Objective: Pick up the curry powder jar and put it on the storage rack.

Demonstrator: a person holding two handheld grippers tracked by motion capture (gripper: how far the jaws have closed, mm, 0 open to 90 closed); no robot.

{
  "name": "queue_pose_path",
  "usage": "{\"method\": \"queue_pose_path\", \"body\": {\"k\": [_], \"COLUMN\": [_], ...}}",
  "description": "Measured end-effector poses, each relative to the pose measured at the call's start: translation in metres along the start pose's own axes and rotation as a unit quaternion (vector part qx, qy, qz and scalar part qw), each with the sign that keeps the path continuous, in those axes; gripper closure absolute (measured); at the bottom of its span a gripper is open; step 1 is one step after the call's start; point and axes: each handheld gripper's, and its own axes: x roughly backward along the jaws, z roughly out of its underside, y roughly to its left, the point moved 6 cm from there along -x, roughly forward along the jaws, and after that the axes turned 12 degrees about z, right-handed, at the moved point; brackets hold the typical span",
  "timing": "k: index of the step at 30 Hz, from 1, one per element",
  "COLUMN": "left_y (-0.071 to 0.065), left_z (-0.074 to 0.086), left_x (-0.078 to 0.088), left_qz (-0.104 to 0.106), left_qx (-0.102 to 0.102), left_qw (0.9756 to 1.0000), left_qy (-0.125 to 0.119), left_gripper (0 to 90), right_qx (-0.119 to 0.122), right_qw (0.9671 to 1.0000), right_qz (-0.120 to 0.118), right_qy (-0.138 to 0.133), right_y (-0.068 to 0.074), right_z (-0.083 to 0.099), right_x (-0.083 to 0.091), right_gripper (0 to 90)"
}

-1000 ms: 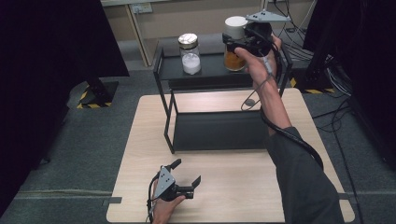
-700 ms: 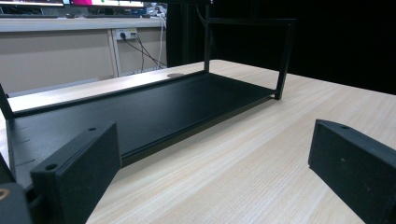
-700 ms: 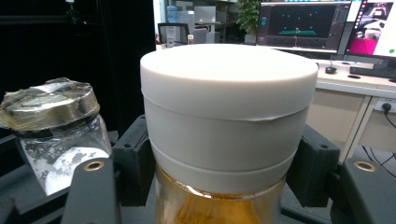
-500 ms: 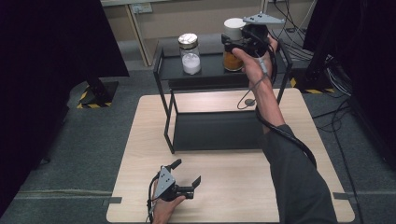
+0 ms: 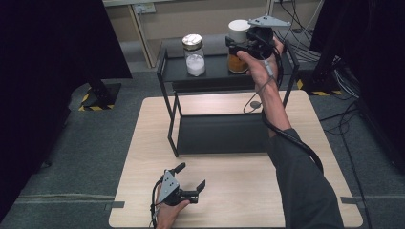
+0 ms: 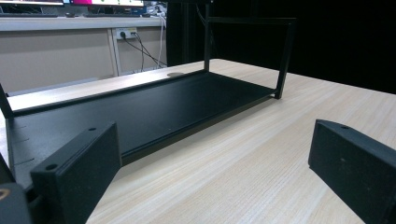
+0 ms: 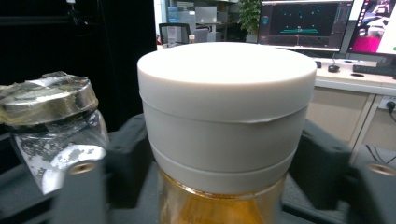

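Observation:
A jar of orange contents with a white lid stands on the top shelf of a black metal rack. My right gripper reaches around it from the right. Its jaws have just been opening and now stand open on either side of the jar, slightly clear of the glass. To the jar's left on the same shelf stands a glass jar of white powder with a silver lid. Near the wooden table's front edge my left gripper rests open and holds nothing.
The rack's lower shelf lies on the table with nothing on it, right in front of the left gripper. Black curtains hang to the left and right. A desk with monitors stands behind the rack.
The right hand and forearm have shifted slightly at the orange jar, which stays on the shelf. The left gripper has not moved.

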Motion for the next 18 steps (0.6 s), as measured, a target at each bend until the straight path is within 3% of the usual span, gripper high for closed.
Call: {"method": "queue_pose_path", "body": {"k": [4, 18], "left_y": [0.0, -0.001], "left_z": [0.0, 0.0], "left_x": [0.0, -0.001], "left_qz": [0.0, -0.001], "left_qx": [0.0, -0.001], "left_qw": [1.0, 1.0], "left_qy": [0.001, 0.003], "left_gripper": [1.8, 1.8], "right_qx": [-0.014, -0.018], "right_qw": [0.9999, 0.9995], "right_qz": [0.007, -0.024], "right_qy": [0.004, -0.012], "right_y": [0.001, -0.002], "right_z": [-0.003, 0.005], "right_x": [0.005, 0.022], "right_gripper": [9.0, 0.6]}}
